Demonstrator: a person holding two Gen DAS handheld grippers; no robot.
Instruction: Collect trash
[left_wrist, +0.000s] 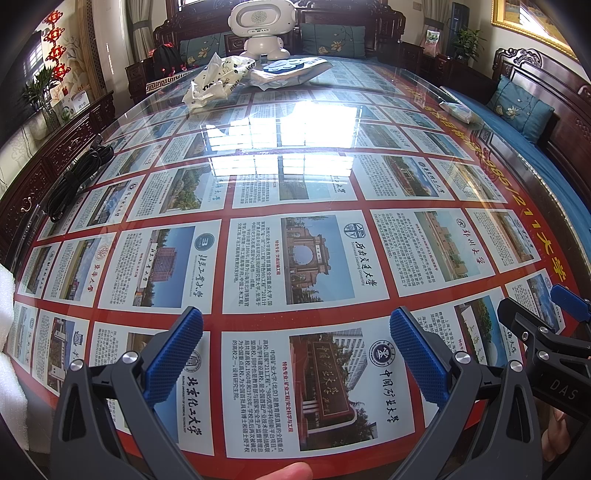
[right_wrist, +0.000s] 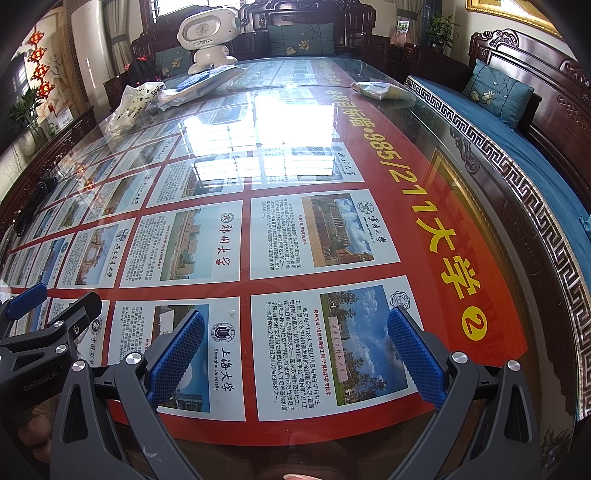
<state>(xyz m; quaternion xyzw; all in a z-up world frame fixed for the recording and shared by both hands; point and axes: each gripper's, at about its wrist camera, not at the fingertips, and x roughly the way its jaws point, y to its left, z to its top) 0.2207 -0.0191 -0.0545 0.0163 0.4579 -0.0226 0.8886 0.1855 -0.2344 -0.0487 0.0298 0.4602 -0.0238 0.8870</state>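
Observation:
A crumpled white plastic bag (left_wrist: 218, 79) lies at the far end of the glass-topped table (left_wrist: 295, 177); it also shows in the right wrist view (right_wrist: 133, 105). A flat white and blue wrapper (left_wrist: 291, 70) lies beside it, also in the right wrist view (right_wrist: 199, 86). A small pale packet (left_wrist: 458, 110) lies at the far right edge, also in the right wrist view (right_wrist: 382, 90). My left gripper (left_wrist: 295, 332) is open and empty over the near end of the table. My right gripper (right_wrist: 295, 332) is open and empty beside it, and shows at the right of the left wrist view (left_wrist: 543, 314).
A white toy robot (left_wrist: 262, 26) stands at the far end behind the trash. A black cable (left_wrist: 74, 177) lies coiled on the table's left edge. A blue-cushioned wooden bench (right_wrist: 517, 147) runs along the right side. White foam (left_wrist: 9, 314) shows at the left.

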